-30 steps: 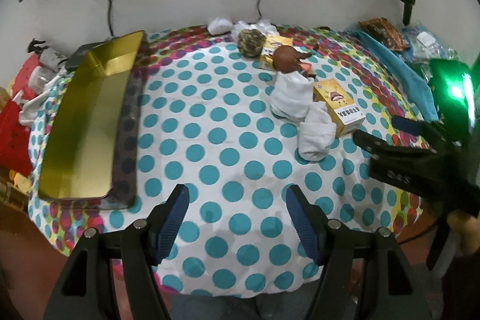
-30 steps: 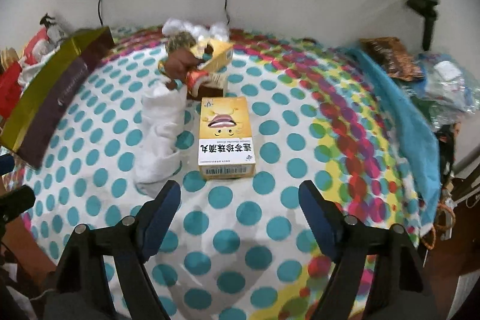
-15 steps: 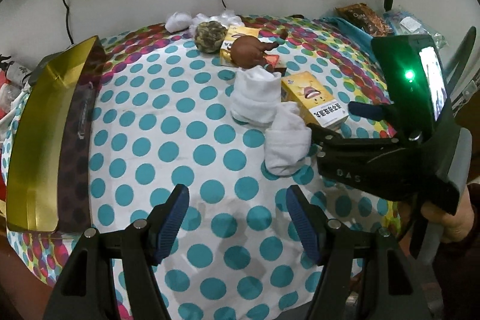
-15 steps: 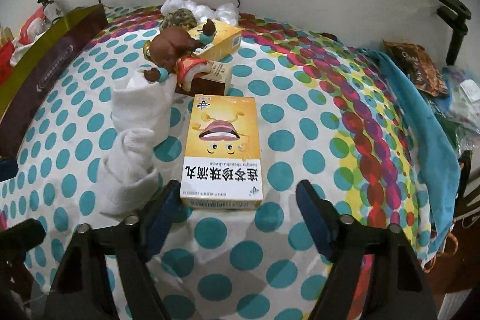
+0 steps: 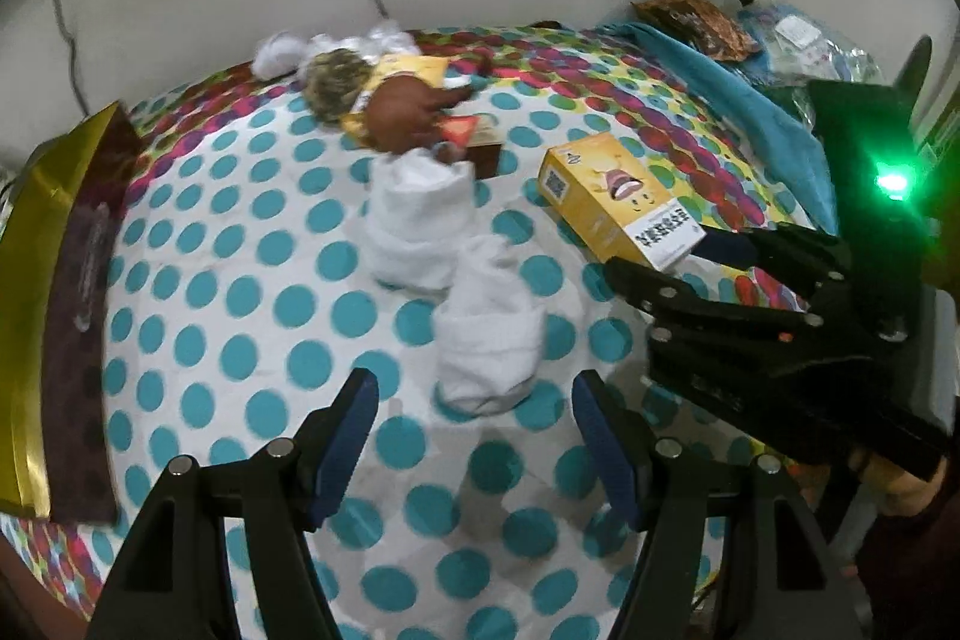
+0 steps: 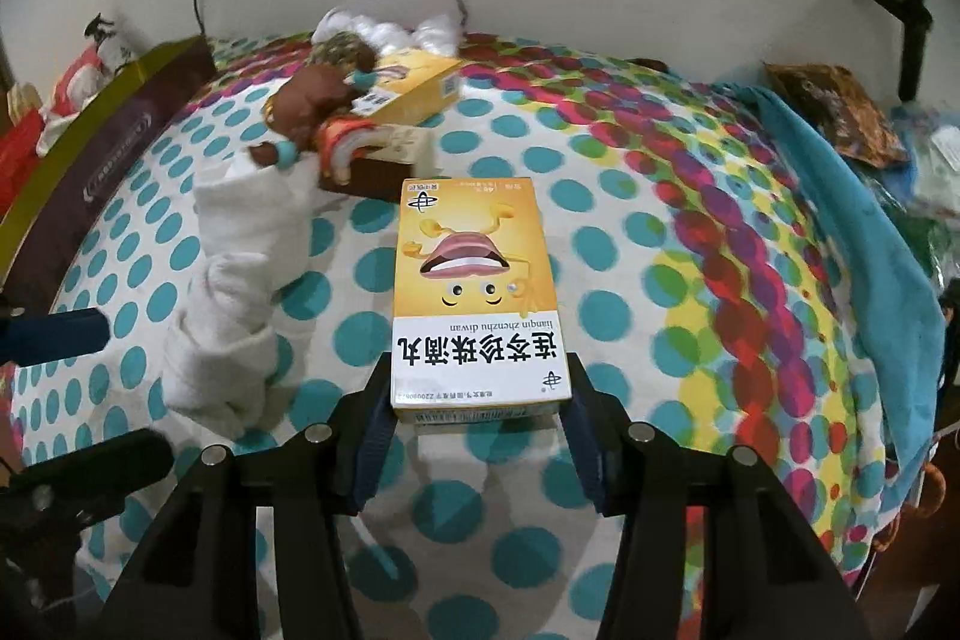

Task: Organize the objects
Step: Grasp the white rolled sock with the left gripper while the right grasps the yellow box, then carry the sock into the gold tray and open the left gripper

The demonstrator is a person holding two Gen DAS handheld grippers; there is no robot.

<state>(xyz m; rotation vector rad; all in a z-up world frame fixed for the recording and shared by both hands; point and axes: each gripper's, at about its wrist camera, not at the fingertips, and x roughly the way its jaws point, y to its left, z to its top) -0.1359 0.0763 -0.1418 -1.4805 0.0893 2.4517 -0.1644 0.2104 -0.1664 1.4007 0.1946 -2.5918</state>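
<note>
The right gripper (image 6: 477, 418) has its jaws on either side of the near end of the yellow medicine box (image 6: 474, 298), and they have just been closing in on it; the blue pads sit right at the box's two side walls, though whether they press on it yet cannot be told. The box lies flat on the polka-dot tablecloth (image 6: 600, 310), its long axis running from the jaws toward 12 o'clock, the cartoon mouth on its top panel. At about 9 o'clock from the box lies a rolled white sock (image 6: 222, 340), with a second white sock (image 6: 252, 214) just beyond it toward 10 o'clock. Past the far end of the box, at 11 o'clock, a brown toy figure (image 6: 312, 100) rests against a second yellow box (image 6: 414, 85) and a small dark box (image 6: 384, 160). In the left wrist view the left gripper (image 5: 474, 436) hangs wide and empty above the cloth, with the nearer sock (image 5: 486, 340) just ahead of its fingertips at 12 o'clock and the farther sock (image 5: 420, 220) beyond. The medicine box (image 5: 618, 208) appears at 2 o'clock there, the right gripper (image 5: 678, 268) reaching its near end from the right. A gold-lined tray (image 5: 36, 280) lies along the table's edge at 9 o'clock. A teal cloth (image 6: 852, 220) drapes the far right side.
</note>
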